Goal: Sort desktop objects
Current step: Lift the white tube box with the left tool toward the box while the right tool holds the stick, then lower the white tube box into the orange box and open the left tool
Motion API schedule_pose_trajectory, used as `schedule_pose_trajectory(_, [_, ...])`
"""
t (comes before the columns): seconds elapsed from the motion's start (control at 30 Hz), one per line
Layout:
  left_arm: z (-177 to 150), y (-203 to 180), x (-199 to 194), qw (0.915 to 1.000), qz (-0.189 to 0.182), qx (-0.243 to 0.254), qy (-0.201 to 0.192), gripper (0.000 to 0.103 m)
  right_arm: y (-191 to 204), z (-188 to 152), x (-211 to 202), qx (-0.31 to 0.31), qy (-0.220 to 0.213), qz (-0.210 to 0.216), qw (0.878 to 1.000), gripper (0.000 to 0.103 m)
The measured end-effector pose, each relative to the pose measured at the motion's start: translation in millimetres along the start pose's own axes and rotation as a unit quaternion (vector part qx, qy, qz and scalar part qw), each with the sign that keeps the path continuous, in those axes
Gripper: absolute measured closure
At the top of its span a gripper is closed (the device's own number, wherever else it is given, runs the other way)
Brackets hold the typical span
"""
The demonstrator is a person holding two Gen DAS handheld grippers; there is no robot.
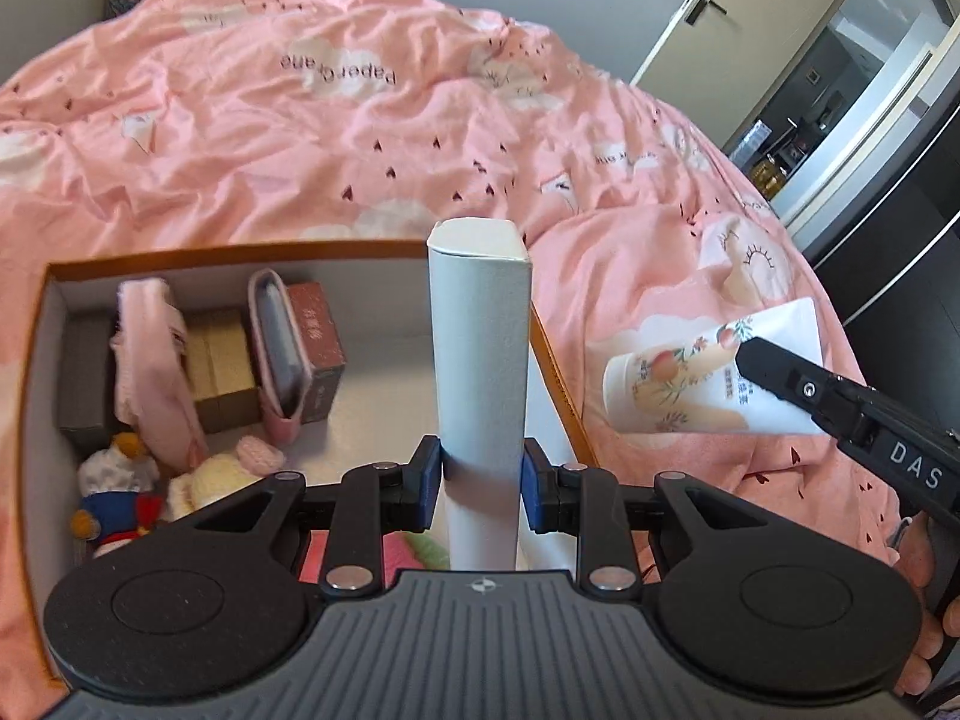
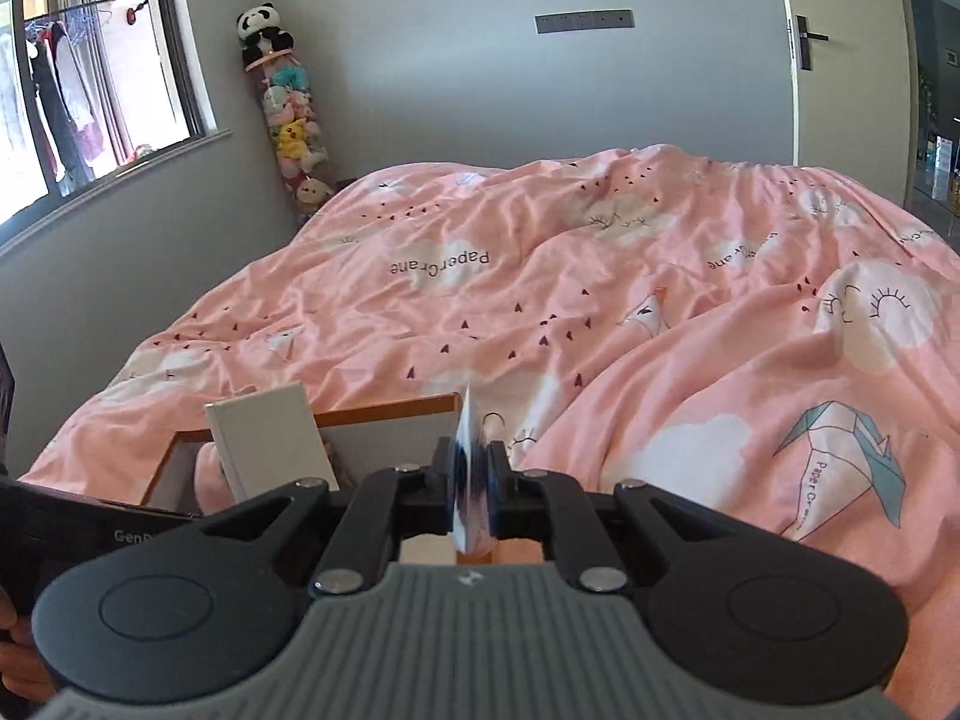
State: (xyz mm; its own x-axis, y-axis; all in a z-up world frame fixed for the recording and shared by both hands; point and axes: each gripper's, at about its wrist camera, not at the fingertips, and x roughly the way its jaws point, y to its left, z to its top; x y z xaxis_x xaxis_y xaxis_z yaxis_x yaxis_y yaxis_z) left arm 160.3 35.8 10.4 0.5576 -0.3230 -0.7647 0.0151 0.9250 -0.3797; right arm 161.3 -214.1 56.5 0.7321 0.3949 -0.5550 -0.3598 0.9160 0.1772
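Observation:
My left gripper (image 1: 482, 474) is shut on a tall white carton (image 1: 480, 360), which stands upright over the right side of the orange-rimmed storage box (image 1: 240, 255). The same white carton (image 2: 270, 444) shows at the lower left of the right wrist view, above the storage box rim (image 2: 390, 414). My right gripper (image 2: 471, 492) is shut on the flat end of a white tube with a peach print (image 2: 469, 480), seen edge-on. In the left wrist view that peach tube (image 1: 678, 384) hangs over the pink bedspread right of the box, with the right gripper's finger (image 1: 798, 384) on it.
The box holds a pink pouch (image 1: 276, 348), a red-brown box (image 1: 318, 354), a tan box (image 1: 219, 372), pink cloth (image 1: 150, 360) and plush toys (image 1: 120, 492). Rumpled pink bedspread (image 2: 600, 300) lies all round. A door (image 2: 840, 60) and a column of plush toys (image 2: 288, 120) stand at the far wall.

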Motion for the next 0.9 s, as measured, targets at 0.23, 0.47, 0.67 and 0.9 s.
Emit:
schedule_pose_trajectory(0.23, [0.9,3.7,41.8,0.9986,-0.017,0.001,0.051,0.072,-10.0,-2.7,29.8,0.01,0.02,-0.014,1.0,0.093])
schedule_pose_trajectory(0.47, [0.0,12.6,76.6,0.9937,-0.04,-0.007,0.105,0.072,-17.0,-10.5,55.6,0.023,0.05,-0.014,0.998,0.093])
schedule_pose_trajectory(0.67, [3.0,15.6,88.7,0.9906,-0.065,-0.013,0.119,0.072,-20.4,-11.8,67.1,0.028,0.061,-0.015,0.998,0.093])
schedule_pose_trajectory(0.9, [7.8,40.1,99.4,0.9826,-0.093,-0.072,0.144,0.072,-23.4,-12.0,72.3,0.031,0.064,-0.017,0.997,0.093])
